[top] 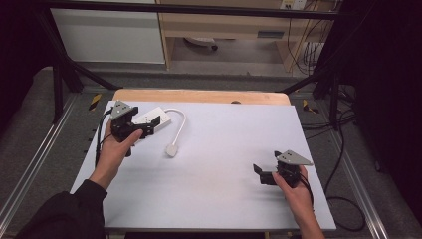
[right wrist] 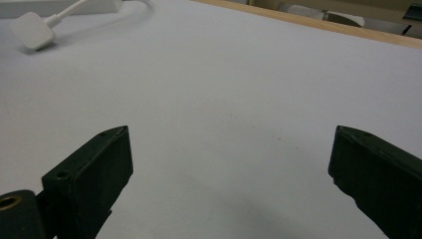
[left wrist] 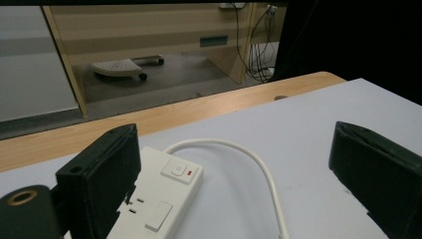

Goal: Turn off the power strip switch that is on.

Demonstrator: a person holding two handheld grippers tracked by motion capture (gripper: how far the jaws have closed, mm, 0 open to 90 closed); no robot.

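The wide bench, covered by a pale grey-white sheet with a strip of light wood along its far edge, is bare over most of its surface. Near the far left corner lies a white plastic power strip with a rocker switch; its short white cable loops out toward the middle and ends in a white plug lying flat on the sheet. The left tongs, black and two-jawed, are spread wide at the near end of the strip, one jaw just beside its edge, nothing pinched. The right tongs hover near the right edge, well apart from everything, jaws also spread and empty.

If the strip is to be taken, I'd judge the left hand should straddle the strip's narrow width squarely before closing, keeping clear of the switch and the cable root.
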